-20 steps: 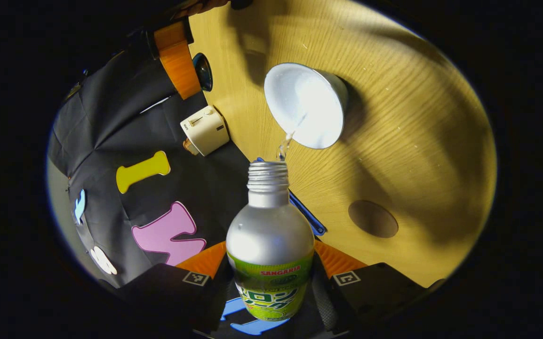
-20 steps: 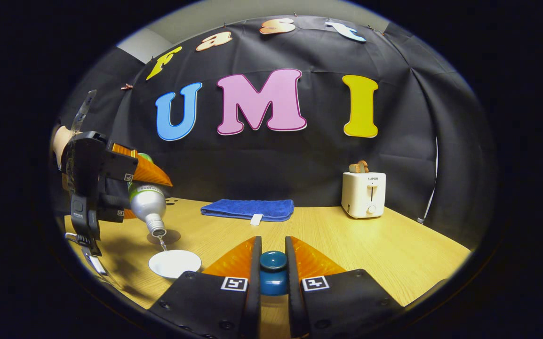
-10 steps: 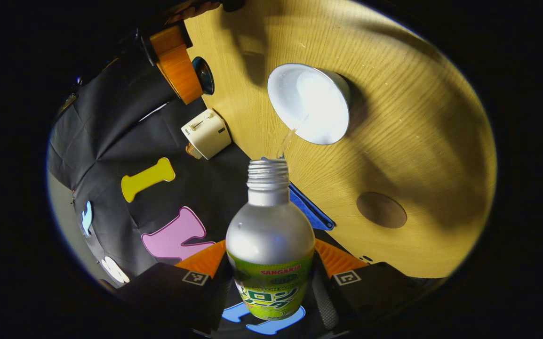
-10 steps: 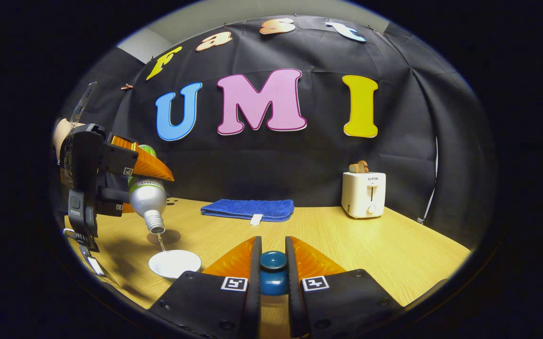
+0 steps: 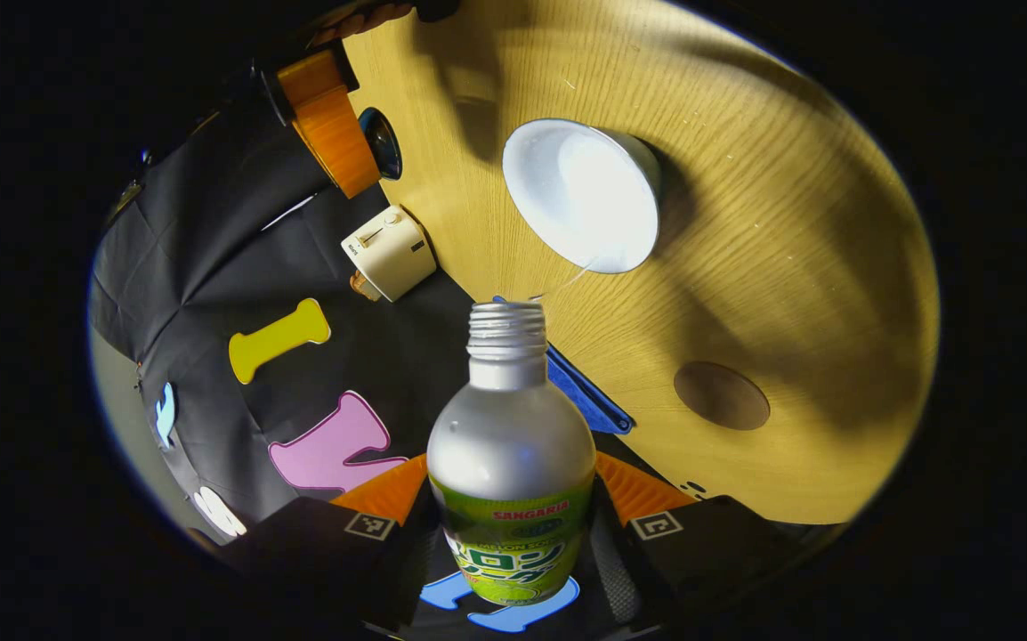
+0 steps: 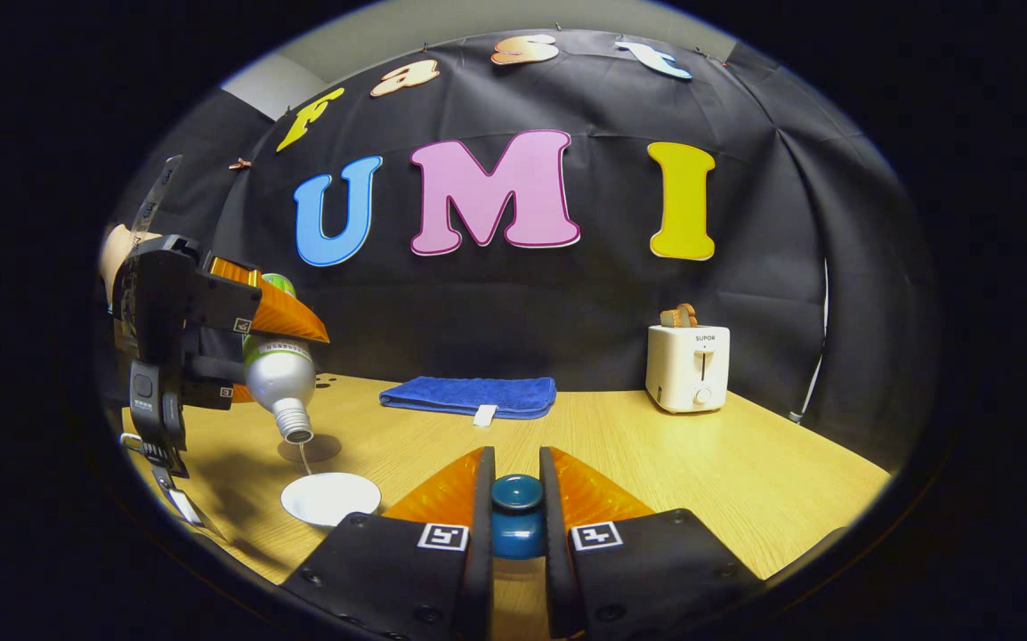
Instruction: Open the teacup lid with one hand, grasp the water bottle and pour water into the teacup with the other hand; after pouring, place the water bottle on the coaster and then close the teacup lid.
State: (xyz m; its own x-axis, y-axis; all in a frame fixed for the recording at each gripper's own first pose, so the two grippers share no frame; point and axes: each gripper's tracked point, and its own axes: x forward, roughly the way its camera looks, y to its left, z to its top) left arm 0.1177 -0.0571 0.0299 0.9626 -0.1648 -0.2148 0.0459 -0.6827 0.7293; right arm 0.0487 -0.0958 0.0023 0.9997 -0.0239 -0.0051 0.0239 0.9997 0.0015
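Your left tool (image 5: 513, 499) grips the water bottle (image 5: 511, 445) on both sides, tipped neck-down above the open teacup (image 5: 583, 198), a thin thread of water falling to its rim. The coaster (image 5: 721, 395) lies nearer the desk's (image 5: 772, 267) back edge. Your right tool (image 6: 516, 499) is clamped on the teacup lid's (image 6: 516, 507) knob, held off the desk.

You have two hand-held grippers: left (image 5: 513, 499), right (image 6: 517, 507). You also have one silver metal bottle with a green label (image 5: 511, 463), one white round teacup (image 5: 581, 196), one dark blue lid knob (image 6: 516, 512), one brown round coaster (image 5: 721, 396), one folded blue towel (image 6: 469, 395), one cream toaster (image 6: 687, 367) and one light wooden bench (image 6: 745, 463).
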